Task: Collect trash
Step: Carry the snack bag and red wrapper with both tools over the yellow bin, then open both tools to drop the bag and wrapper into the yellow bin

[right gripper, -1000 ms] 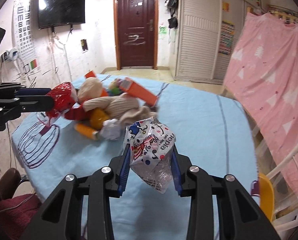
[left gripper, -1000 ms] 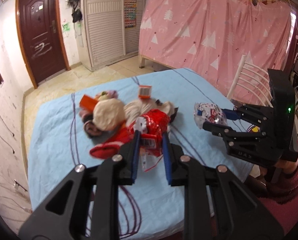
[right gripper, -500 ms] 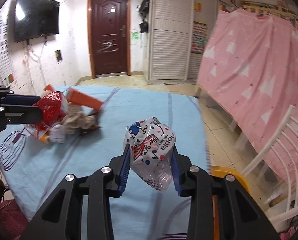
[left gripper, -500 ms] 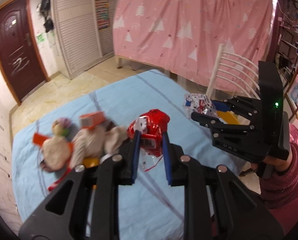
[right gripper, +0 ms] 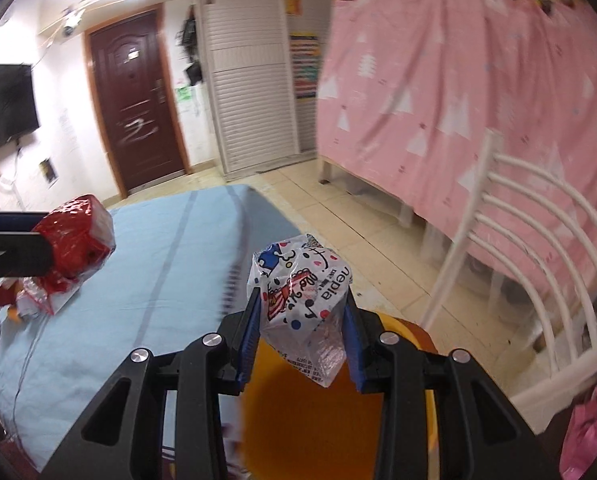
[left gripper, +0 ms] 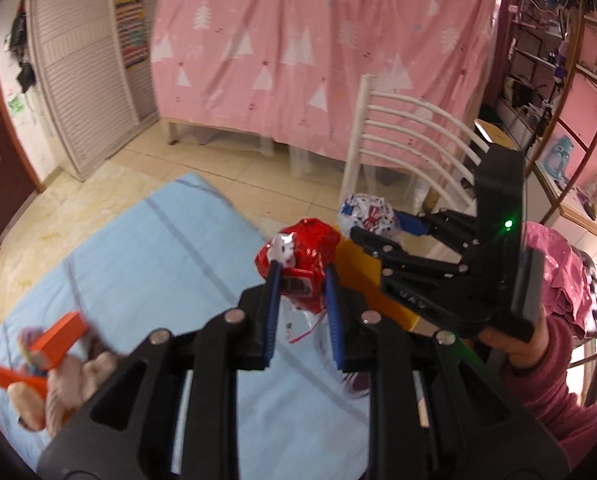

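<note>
Trash in both grippers, both mid-air, heading for the bin. Left gripper (left gripper: 300, 300) is clamped tight on a crumpled red foil snack wrapper (left gripper: 302, 256), barcode label facing the camera, a clear plastic tail dangling below the blue pads. Right gripper (right gripper: 300, 330) is closed on a scrunched white printed plastic bag w/ dots and cartoon figures (right gripper: 298, 292), loose end hanging down between the fingers.

Key relation: the round orange-yellow plastic bin (right gripper: 330, 420) sits right beneath the right gripper; the bag hangs over its open mouth, so that hand looks ready to let go w/ no more travel. From the left wrist view only a slice of the same bin (left gripper: 362, 276) shows, just beyond and to the right of the red wrapper, partly hidden by the right gripper. So the left hand is the farther 1: the wrapper hangs over the edge of the light blue tablecloth (left gripper: 158, 264), not yet over the bin, and needs to go forward-right.

Risk: 2 grippers crowding 1 opening; probably release right first, then clear out.

Left behind on the cloth: a heap w/ an orange box (left gripper: 58, 336) and a beige plush toy (left gripper: 58, 384), blurred. White slatted chair (right gripper: 538, 248) stands near the bin.
</note>
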Available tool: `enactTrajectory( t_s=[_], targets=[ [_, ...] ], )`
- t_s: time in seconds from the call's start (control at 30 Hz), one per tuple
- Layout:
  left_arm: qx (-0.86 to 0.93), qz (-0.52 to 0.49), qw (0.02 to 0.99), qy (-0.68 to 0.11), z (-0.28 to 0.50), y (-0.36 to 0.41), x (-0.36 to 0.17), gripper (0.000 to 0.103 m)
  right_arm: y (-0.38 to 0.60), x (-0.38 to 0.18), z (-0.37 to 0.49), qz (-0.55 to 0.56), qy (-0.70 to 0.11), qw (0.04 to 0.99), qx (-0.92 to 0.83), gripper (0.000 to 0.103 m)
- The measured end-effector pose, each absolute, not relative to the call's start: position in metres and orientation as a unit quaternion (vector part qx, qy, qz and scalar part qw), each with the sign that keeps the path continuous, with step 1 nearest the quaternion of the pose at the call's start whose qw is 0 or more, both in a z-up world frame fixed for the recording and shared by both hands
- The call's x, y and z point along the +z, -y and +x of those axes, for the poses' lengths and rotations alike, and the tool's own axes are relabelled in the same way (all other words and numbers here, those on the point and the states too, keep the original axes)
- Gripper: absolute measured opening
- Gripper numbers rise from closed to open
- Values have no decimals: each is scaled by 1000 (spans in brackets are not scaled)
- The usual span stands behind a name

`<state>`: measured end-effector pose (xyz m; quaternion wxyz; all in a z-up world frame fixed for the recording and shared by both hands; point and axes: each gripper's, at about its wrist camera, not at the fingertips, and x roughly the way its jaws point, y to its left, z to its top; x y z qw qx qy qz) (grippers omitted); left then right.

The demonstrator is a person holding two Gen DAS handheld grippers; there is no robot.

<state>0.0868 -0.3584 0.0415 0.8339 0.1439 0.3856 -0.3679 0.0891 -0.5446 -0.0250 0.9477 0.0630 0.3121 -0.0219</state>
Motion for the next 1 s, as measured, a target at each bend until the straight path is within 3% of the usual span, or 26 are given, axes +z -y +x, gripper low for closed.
enactTrajectory(
  t_s=[0.3,0.6,0.7,0.73,0.77,1.0],
  targets=[
    [-375,154,813,-417,104,424,20,20,580,-56,90,106,-337,935,-26,30],
    [-360,149,807,-443,113,442,7,22,582,-59,85,109,-344,933,-11,31],
    [-351,146,808,-451,117,443,3,45,585,-62,82,113,-348,931,-7,33],
    [-350,141,807,-454,118,442,3,58,586,-63,81,116,-349,930,-4,34],
    [-348,139,808,-454,118,442,3,63,587,-63,81,118,-350,929,-2,34],
    [-345,130,811,-453,114,436,8,63,592,-63,78,126,-350,928,1,40]
  ],
)
